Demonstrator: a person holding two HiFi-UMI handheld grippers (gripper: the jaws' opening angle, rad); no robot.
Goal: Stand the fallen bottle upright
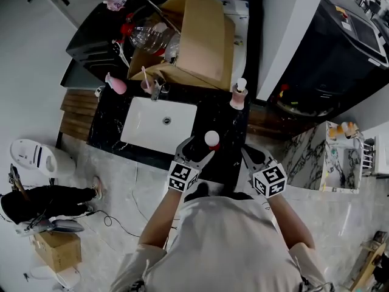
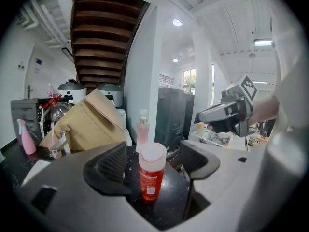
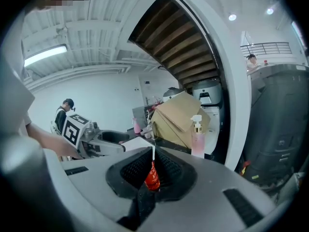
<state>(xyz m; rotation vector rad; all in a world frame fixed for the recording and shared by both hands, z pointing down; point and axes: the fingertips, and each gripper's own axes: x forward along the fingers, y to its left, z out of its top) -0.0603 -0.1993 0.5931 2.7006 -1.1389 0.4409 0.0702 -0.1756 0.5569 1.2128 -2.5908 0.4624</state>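
1. I am holding my left gripper [image 2: 154,163] wide open around the bottle [image 2: 151,172]. The bottle is standing upright on the black counter [image 1: 234,131], near its front edge and just right of the sink [image 1: 146,125]. Neither pad seems to be pressing it, though one is sitting very close to its side.
2. I am carrying my right gripper [image 3: 152,174] off to the bottle's right, well apart from it. Its jaws are drawn together to a thin slit and are gripping nothing. The red sliver showing through the slit looks to be the bottle beyond.
3. I am judging the bottle to be light, stiff plastic with a smooth, probably slippery wall. It is tall over a narrow base, so it should tip easily.
4. If it needs steadying, I am planning to take it at mid-body, below the white cap [image 2: 152,152], and squeeze gently from both sides.
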